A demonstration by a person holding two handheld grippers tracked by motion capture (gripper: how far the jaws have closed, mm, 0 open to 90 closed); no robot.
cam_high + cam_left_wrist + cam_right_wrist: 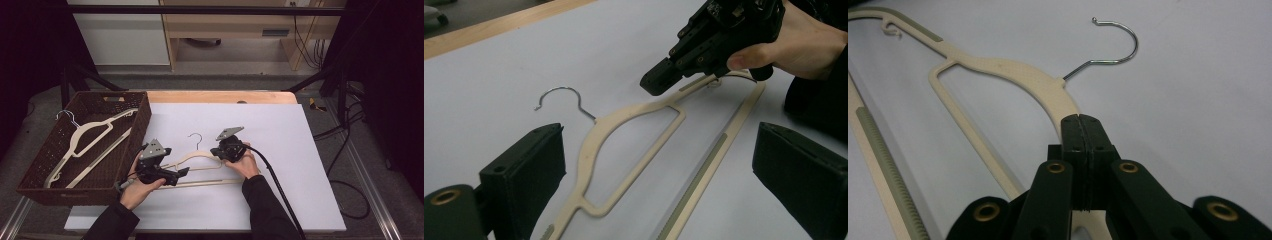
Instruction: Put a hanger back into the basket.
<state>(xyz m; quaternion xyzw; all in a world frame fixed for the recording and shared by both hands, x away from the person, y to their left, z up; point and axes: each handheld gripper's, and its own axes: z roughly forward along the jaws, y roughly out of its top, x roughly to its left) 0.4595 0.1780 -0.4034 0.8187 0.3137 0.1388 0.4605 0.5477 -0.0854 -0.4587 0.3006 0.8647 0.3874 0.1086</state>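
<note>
Black jaws of the right gripper (1080, 125) pressed together on the shoulder of a cream plastic clothes hanger with a metal hook (200, 160), which lies flat on the white table sheet (280, 150). The left gripper (654, 175) hovers wide open over the hanger's other arm, holding nothing. One like hanger (87, 135) already lies in the brown woven basket (142, 120); this one apparently awaits lifting across.

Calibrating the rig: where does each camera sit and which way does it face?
High view: above the person's side, looking forward and down on the table; both forearms enter from below.
Left gripper view: rides the left gripper, open jaws framing the hanger and right gripper.
Right gripper view: looks along its shut jaws.
All views share the hanger.
</note>
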